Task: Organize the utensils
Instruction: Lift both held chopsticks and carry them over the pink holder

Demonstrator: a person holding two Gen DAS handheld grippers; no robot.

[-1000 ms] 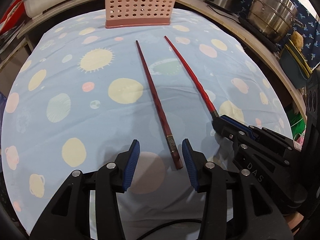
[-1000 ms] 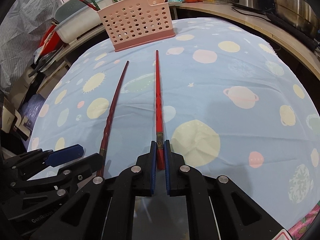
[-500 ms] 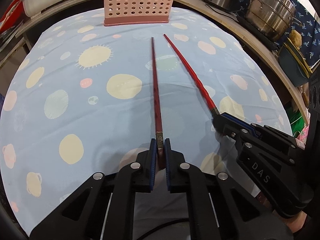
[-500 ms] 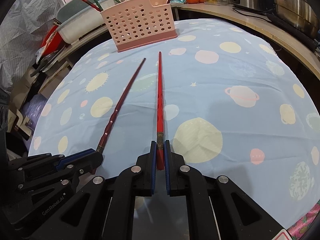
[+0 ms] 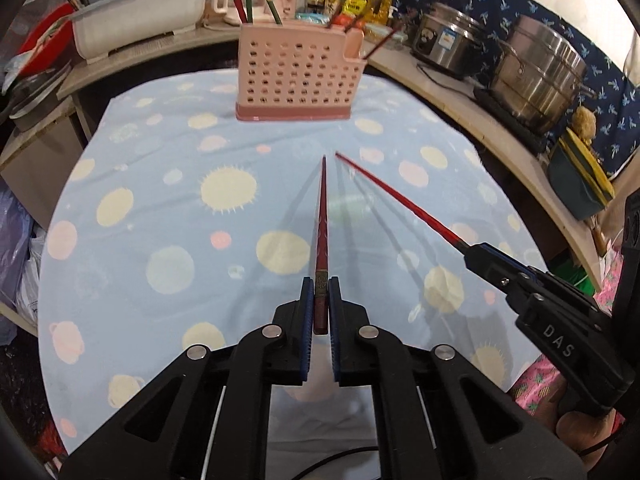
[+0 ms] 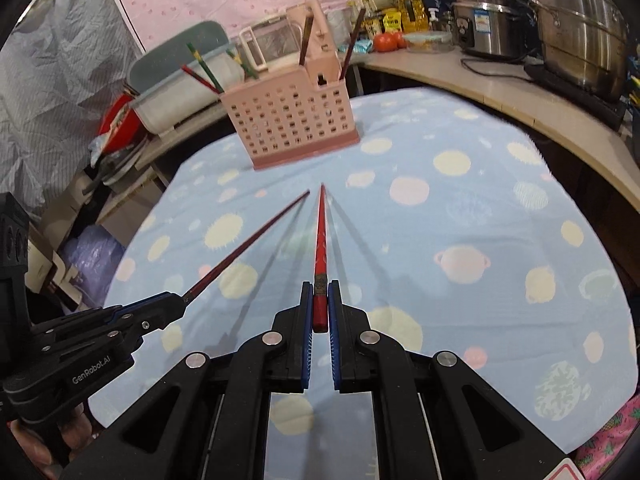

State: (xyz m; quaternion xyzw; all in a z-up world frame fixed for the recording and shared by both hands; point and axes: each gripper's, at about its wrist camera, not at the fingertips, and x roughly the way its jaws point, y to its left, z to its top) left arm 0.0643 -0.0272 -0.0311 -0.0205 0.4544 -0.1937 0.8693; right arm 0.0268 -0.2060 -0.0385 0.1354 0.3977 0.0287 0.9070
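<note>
Both chopsticks, lying on the tablecloth (image 5: 132, 240) a second ago, now hang above it: left gripper (image 5: 319, 304) pinches the dark chopstick (image 5: 321, 232), right gripper (image 6: 320, 306) the red chopstick (image 6: 320, 248), tips toward the pink basket (image 5: 298, 76).

a second ago the left claw (image 5: 318, 304) stood open around the dark red chopstick (image 5: 321, 216) lying on the desk (image 5: 120, 240) — now it is clamped on its butt end. both this one and the bright red chopstick (image 6: 321, 232) have been lifted off the cloth — tips raised toward the pink basket (image 5: 298, 76), shadows beneath.
</note>
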